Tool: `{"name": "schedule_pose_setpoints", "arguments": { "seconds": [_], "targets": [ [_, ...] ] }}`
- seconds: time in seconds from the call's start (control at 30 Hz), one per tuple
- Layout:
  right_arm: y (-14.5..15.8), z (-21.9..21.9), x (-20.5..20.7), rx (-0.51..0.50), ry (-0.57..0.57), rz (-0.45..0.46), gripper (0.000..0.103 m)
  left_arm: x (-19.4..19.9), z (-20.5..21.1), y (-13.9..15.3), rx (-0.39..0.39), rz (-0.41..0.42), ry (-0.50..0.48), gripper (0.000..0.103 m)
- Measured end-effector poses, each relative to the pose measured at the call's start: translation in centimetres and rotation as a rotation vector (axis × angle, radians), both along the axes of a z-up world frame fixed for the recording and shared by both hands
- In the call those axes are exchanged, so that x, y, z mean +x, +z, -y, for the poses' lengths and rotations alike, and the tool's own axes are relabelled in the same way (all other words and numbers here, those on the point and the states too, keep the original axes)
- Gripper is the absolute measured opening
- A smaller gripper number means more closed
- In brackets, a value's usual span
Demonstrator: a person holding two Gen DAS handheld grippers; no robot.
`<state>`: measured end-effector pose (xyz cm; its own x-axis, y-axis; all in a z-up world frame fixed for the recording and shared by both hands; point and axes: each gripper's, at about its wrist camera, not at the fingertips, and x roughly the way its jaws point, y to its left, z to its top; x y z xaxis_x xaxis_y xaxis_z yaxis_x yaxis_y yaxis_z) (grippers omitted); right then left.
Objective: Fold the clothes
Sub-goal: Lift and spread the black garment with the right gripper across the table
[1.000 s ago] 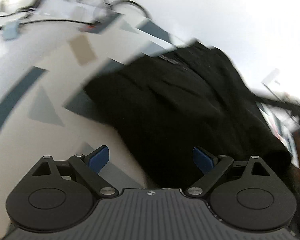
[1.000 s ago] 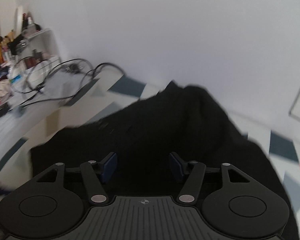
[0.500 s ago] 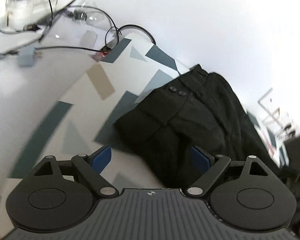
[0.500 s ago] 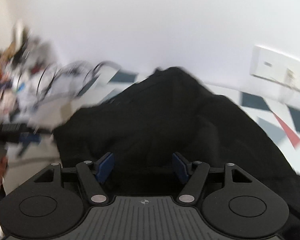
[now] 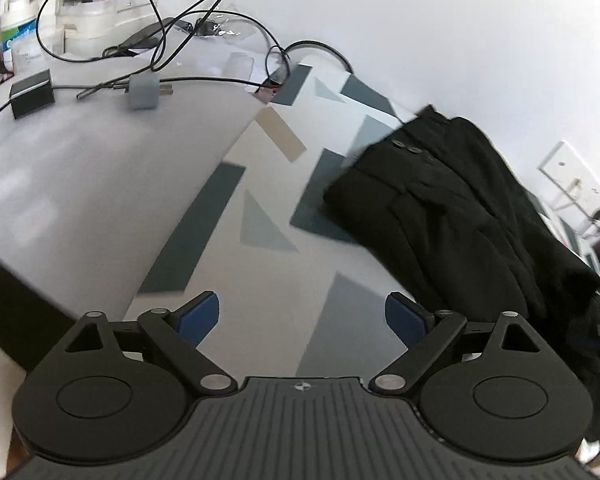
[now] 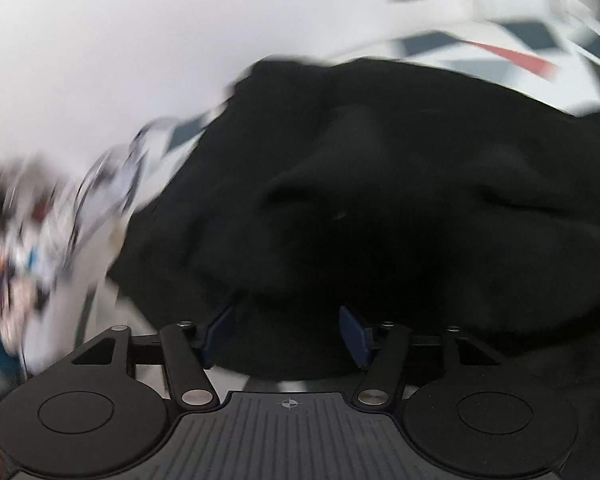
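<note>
My left gripper (image 5: pixel 302 318) has its jaws wide apart with nothing between them, over the white tablecloth with grey geometric patches (image 5: pixel 260 224). My right gripper (image 6: pixel 286 334) stands partly open over the crumpled black fabric garment (image 6: pixel 380 200), with cloth between the blue pads; whether they press it I cannot tell. In the left view the garment (image 5: pixel 460 208) lies to the right, near black cables (image 5: pixel 160 40).

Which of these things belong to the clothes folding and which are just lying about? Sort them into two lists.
Part of the job:
- black garment
- patterned cloth under it
- left hand-held gripper, open with nothing between its pads
- right hand-held gripper, over the garment

Just lying about:
- black cables
- small black box
- grey adapter
- clear storage boxes
</note>
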<state>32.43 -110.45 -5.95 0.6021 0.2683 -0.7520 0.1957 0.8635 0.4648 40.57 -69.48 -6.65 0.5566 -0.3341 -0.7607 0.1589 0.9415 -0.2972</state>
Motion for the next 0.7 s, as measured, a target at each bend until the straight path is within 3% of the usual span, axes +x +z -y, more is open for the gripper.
{"name": "schedule_pose_setpoints", "arguments": {
  "seconds": [0.03,0.1,0.17,0.33,0.37,0.5,0.63,0.67,0.7],
  "targets": [
    [-0.3,-1.4,0.4,-0.037,0.049,0.015,0.069,0.8,0.7,0.0,0.014,0.012,-0.005,0.092],
    [-0.9,-3.8,1.1,-0.116,0.135,0.039,0.070,2.3,2.2,-0.3,0.040,0.021,-0.043,0.092],
    [-2.0,-5.5,1.9,-0.194,0.201,0.019,0.076,4.3,3.5,-1.0,0.036,-0.018,-0.084,0.092],
    [-4.2,-7.4,2.8,-0.348,0.261,-0.016,0.088,7.7,5.5,-3.4,-0.018,-0.085,-0.090,0.092],
    [-4.2,-7.3,2.5,-0.366,0.272,-0.004,0.086,8.3,5.8,-3.8,-0.033,-0.097,-0.084,0.092],
    [-4.2,-6.9,1.5,-0.420,0.286,0.026,0.065,9.8,6.7,-4.7,-0.163,-0.132,-0.075,0.092],
    [-3.7,-6.0,1.0,-0.389,0.282,0.033,0.021,10.9,7.9,-5.1,-0.222,-0.132,-0.041,0.092],
    [-3.7,-5.6,1.2,-0.363,0.279,0.024,0.016,11.1,8.1,-5.1,-0.228,-0.127,-0.034,0.087],
    [-3.7,-5.2,1.6,-0.340,0.273,0.013,0.014,11.3,8.1,-5.0,-0.230,-0.127,-0.025,0.062]
  ]
}}
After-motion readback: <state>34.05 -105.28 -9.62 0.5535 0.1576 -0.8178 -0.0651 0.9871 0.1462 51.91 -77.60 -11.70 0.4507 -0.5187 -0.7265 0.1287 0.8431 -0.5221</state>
